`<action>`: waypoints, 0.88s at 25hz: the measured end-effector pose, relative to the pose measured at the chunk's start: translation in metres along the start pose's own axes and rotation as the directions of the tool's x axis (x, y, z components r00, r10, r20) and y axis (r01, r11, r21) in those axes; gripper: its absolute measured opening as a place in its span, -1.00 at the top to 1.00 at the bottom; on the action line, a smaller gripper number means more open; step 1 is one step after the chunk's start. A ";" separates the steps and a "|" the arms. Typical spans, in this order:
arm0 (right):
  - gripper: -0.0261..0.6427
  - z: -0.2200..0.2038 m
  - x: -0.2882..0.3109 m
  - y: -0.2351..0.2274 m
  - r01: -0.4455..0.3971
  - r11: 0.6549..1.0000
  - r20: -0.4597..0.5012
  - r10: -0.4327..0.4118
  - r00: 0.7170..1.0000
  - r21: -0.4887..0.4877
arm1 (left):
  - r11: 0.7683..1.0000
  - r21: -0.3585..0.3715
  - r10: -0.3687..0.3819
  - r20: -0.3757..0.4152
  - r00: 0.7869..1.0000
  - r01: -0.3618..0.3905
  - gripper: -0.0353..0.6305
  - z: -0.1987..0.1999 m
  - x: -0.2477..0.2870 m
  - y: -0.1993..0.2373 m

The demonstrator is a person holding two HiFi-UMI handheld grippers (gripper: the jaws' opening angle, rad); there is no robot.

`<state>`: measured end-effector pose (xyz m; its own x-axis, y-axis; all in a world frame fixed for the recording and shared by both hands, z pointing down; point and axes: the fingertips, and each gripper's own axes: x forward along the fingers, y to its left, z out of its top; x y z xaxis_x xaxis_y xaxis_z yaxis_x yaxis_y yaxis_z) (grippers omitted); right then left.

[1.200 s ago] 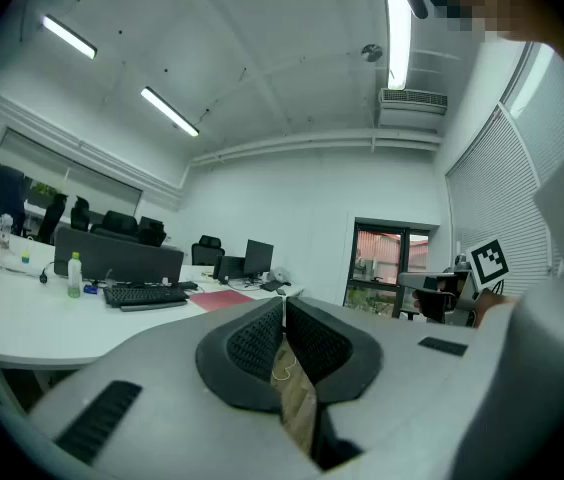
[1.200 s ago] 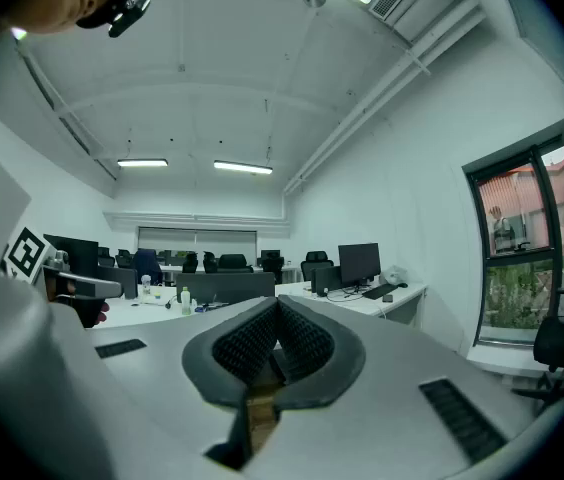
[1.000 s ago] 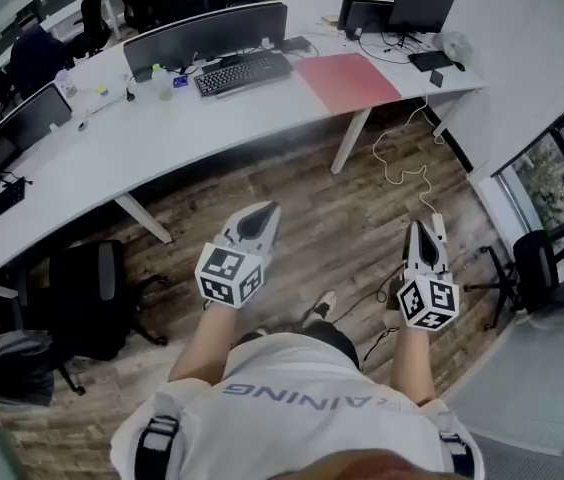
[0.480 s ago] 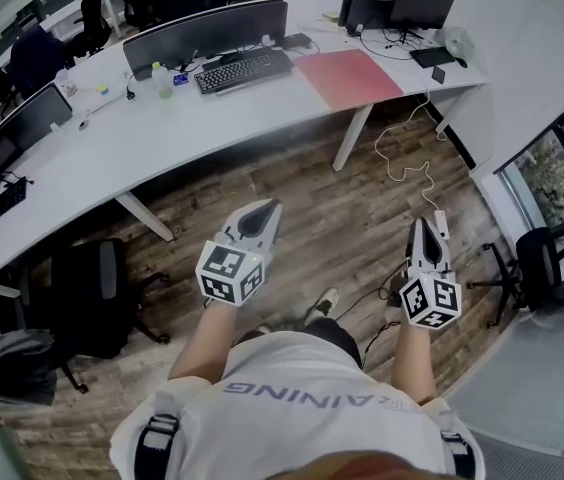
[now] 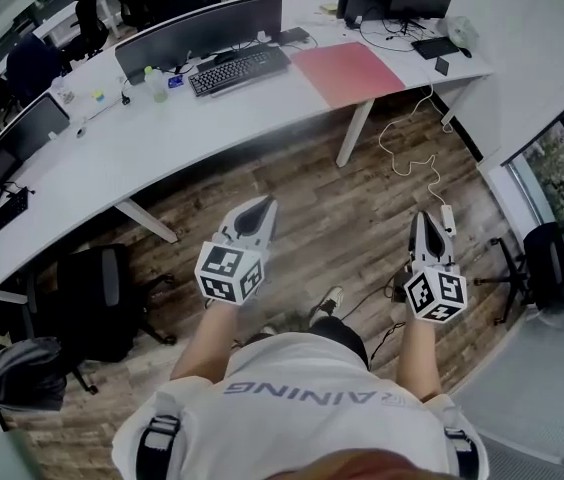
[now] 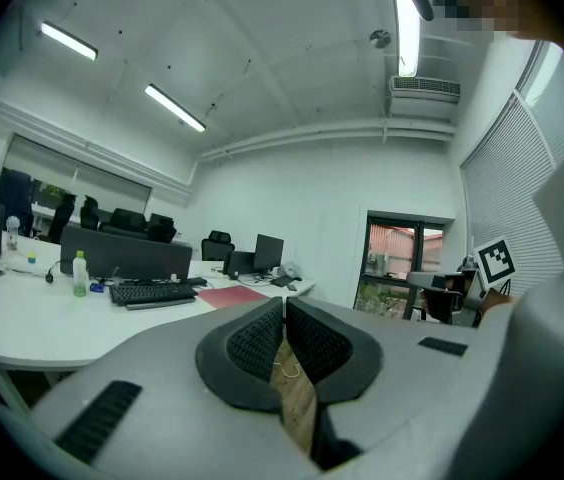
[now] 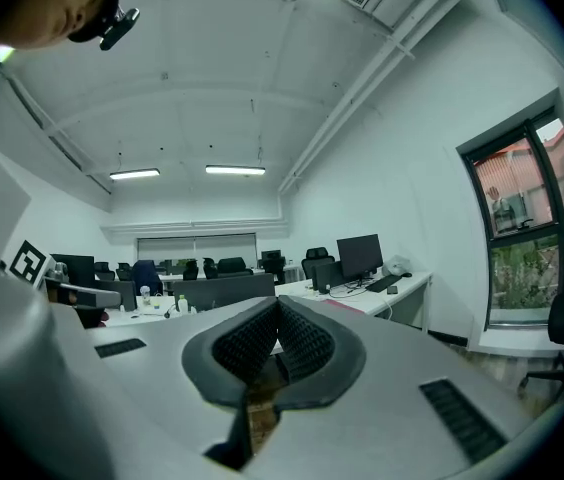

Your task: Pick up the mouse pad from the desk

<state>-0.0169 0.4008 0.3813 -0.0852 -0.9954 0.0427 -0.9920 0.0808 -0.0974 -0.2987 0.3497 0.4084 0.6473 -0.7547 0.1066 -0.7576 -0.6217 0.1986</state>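
Jaws are pressed shut on nothing at the left gripper (image 5: 254, 216) and at the right gripper (image 5: 425, 233) alike. Only a slight shift has been made since a second ago. The red mouse pad (image 5: 349, 73) lies untouched on the desk (image 5: 212, 123), well apart from both, so the approach is judged barely begun.

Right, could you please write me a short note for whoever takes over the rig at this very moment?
Left gripper: shut and empty, held over the wooden floor, short of the desk.
Right gripper: shut and empty, also over the floor.
Mouse pad: the red one lies flat on the white desk, just right of the keyboard, untouched.
Done: nothing yet; neither gripper is at the desk.
Left: step up to the desk, open a gripper, take the mouse pad by an edge, probably the near one, and lift it off.
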 end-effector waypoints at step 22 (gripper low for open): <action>0.85 0.015 0.143 -0.142 -0.084 0.995 -0.014 0.085 0.996 0.057 | 0.997 0.013 0.083 -0.020 0.996 -0.083 0.78 0.032 0.185 -0.016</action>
<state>0.1134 0.2459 0.3868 -0.1710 -0.9841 0.0483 -0.9743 0.1616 -0.1568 -0.1697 0.2137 0.3938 0.5839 -0.7992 0.1426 -0.8095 -0.5599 0.1767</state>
